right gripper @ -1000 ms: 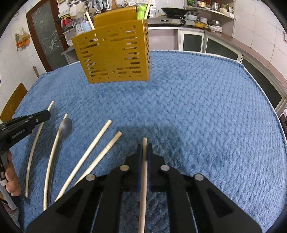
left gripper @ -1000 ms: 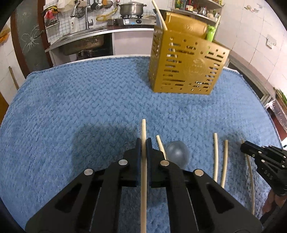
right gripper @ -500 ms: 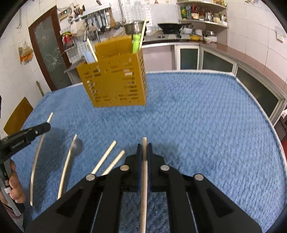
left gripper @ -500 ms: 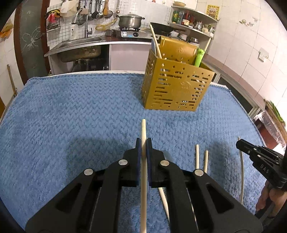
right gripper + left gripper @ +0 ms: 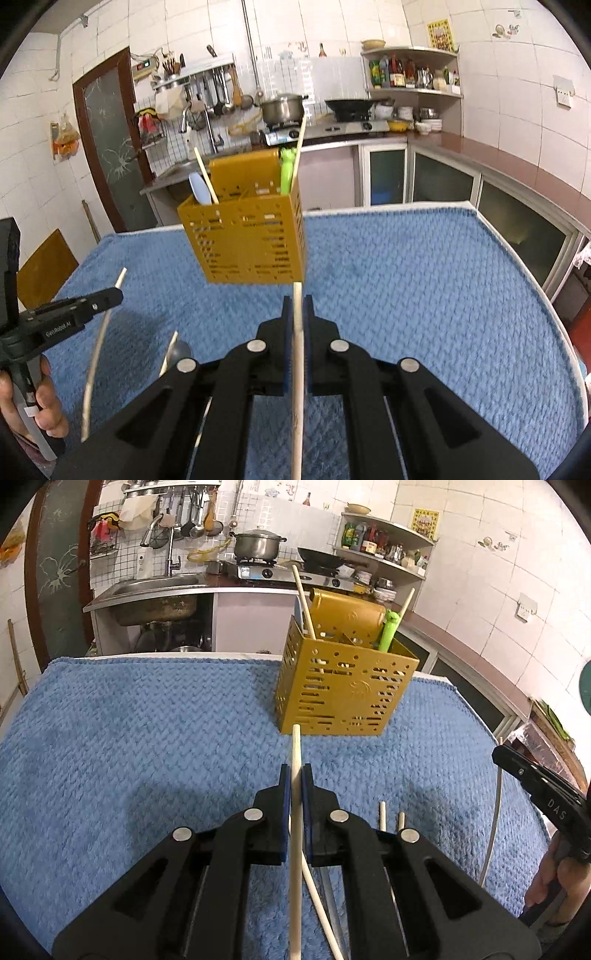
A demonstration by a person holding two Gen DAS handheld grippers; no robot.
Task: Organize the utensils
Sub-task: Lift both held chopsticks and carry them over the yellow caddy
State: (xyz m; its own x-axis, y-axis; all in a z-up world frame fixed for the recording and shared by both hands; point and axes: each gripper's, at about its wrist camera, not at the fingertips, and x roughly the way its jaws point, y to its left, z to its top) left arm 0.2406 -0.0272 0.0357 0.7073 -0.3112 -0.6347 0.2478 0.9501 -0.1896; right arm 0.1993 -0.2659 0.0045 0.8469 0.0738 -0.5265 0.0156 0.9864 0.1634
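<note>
While the holder (image 5: 347, 690) already has two chopsticks and a green tool, each gripper, left (image 5: 294, 775) and right (image 5: 296, 306), clamps one chopstick short of it; several utensils (image 5: 96, 350) lie nearer on the towel (image 5: 147, 746).

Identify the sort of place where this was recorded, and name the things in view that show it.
Most likely a home kitchen: a steel sink with a tap, a lidded pot on a gas stove, and ladles hanging on the tiled wall.
</note>
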